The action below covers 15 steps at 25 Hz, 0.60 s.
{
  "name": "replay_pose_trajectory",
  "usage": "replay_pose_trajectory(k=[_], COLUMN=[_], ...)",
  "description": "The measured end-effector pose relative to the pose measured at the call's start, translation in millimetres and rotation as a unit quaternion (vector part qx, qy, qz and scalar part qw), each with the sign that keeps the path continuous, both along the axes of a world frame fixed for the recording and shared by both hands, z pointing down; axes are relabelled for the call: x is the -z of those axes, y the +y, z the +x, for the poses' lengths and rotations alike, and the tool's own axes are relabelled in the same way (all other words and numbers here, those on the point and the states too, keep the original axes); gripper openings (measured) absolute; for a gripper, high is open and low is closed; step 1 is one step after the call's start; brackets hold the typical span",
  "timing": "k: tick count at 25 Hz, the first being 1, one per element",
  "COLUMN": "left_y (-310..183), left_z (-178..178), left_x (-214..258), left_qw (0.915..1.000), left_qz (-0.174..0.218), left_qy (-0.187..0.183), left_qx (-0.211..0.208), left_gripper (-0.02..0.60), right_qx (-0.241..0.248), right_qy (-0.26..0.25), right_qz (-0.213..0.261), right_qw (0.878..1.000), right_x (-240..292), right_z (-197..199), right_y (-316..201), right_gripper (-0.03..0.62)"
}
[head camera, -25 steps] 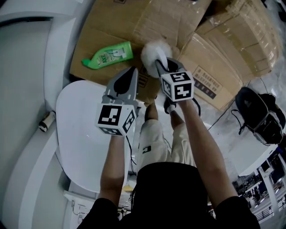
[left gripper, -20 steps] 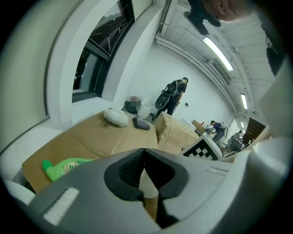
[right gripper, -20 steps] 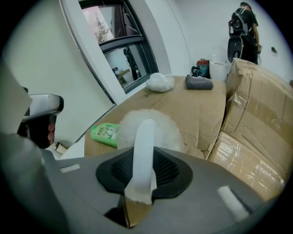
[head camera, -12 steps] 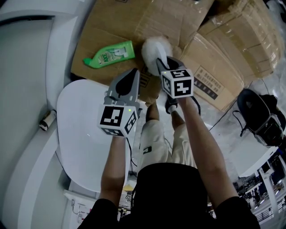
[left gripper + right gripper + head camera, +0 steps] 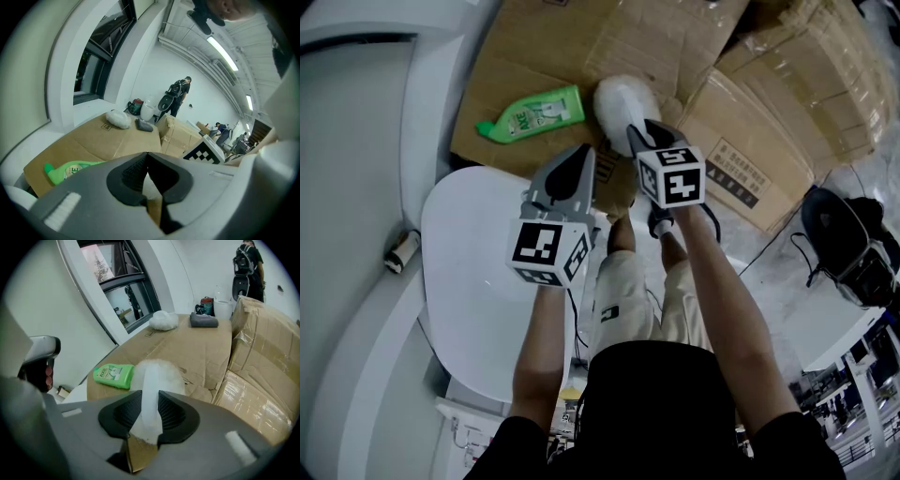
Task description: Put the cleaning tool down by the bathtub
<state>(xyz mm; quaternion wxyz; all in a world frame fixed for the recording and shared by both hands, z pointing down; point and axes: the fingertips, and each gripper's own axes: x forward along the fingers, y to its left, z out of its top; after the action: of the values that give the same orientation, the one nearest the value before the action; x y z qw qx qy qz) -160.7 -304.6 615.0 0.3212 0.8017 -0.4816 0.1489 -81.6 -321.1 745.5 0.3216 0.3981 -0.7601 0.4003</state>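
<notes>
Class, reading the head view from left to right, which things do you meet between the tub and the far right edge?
bathtub rim → green bottle → white brush → black bag

White fluffy-headed cleaning tool [image 5: 622, 101], handle pinched in the right hand-held gripper [image 5: 637, 133], head over cardboard [image 5: 544, 47].

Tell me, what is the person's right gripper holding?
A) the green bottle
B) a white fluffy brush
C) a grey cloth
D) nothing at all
B: in the right gripper view, the right gripper has its jaws shut on the handle of the white fluffy brush, while the green bottle lies apart from the jaws on the cardboard.
</notes>
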Motion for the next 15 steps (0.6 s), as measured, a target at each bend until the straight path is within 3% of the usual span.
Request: replay_pose_trajectory(k=[15], left_y=[-4], left_z=[1], left_x=[10], left_qw=[1.0], left_qz=[-0.001], left_qy=[0.0], left_qx=[-0.009], left_gripper=[-0.003], right_qx=[-0.001], right_qy=[0.007], right_qz=[0.013], right_qw=[1.0], right_x=[27], right_z=[3], right_y=[-4], right_gripper=[0.094])
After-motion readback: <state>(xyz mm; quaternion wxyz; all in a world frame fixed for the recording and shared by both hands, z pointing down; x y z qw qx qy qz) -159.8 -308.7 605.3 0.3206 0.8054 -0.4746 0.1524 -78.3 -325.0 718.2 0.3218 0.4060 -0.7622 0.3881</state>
